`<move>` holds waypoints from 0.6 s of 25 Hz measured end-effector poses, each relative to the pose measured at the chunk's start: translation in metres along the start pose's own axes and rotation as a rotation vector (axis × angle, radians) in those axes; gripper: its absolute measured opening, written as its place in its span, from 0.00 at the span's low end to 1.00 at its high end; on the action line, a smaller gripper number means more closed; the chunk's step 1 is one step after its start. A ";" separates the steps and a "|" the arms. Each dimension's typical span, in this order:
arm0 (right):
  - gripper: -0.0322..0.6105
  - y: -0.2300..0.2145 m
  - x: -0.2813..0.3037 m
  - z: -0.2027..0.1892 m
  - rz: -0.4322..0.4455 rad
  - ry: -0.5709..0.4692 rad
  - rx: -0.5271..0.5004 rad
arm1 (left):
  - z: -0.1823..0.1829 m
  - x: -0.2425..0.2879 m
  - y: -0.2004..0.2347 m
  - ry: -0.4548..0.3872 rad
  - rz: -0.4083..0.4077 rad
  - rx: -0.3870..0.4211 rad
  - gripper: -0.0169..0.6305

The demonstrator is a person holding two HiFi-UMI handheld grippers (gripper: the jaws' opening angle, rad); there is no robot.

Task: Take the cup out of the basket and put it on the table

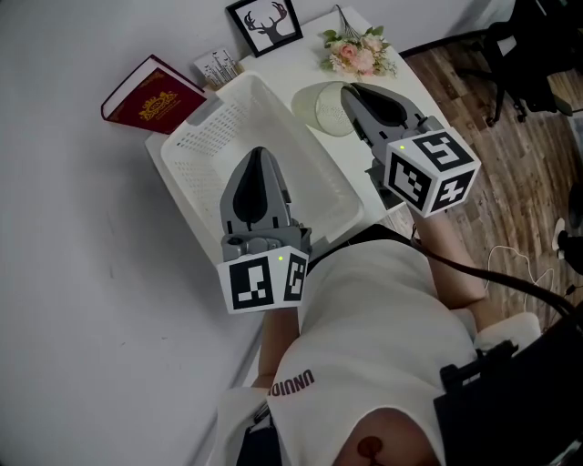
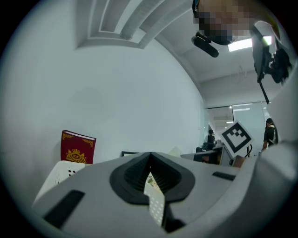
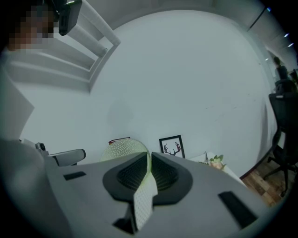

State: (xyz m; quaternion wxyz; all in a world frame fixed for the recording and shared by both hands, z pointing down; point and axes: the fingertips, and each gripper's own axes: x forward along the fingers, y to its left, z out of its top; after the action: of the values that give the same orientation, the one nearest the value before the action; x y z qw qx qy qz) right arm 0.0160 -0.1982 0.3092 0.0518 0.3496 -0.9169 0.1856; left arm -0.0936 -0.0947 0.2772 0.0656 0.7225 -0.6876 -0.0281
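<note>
The pale green dotted cup (image 1: 321, 107) is outside the white perforated basket (image 1: 205, 136), just beyond its right wall and over the white table (image 1: 401, 77). My right gripper (image 1: 351, 95) is shut on the cup's rim; in the right gripper view the cup's (image 3: 122, 149) wall runs between the pads. I cannot tell whether the cup rests on the table. My left gripper (image 1: 258, 155) reaches over the basket. In the left gripper view a strip of the basket's perforated wall (image 2: 156, 204) is pinched between the jaws.
A red book (image 1: 150, 96) leans on the wall behind the basket. A framed deer picture (image 1: 266, 23), a small card box (image 1: 217, 65) and a flower bunch (image 1: 360, 50) stand at the table's far end. Wooden floor and an office chair (image 1: 533, 55) lie to the right.
</note>
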 end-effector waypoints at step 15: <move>0.11 -0.025 -0.009 -0.014 -0.050 0.025 0.013 | -0.002 0.004 -0.010 -0.002 -0.013 0.003 0.05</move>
State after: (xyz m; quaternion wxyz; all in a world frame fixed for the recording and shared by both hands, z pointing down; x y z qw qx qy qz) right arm 0.0389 -0.2049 0.3276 0.0657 0.3701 -0.9059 0.1949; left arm -0.0829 -0.0979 0.2777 0.0635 0.7270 -0.6831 -0.0284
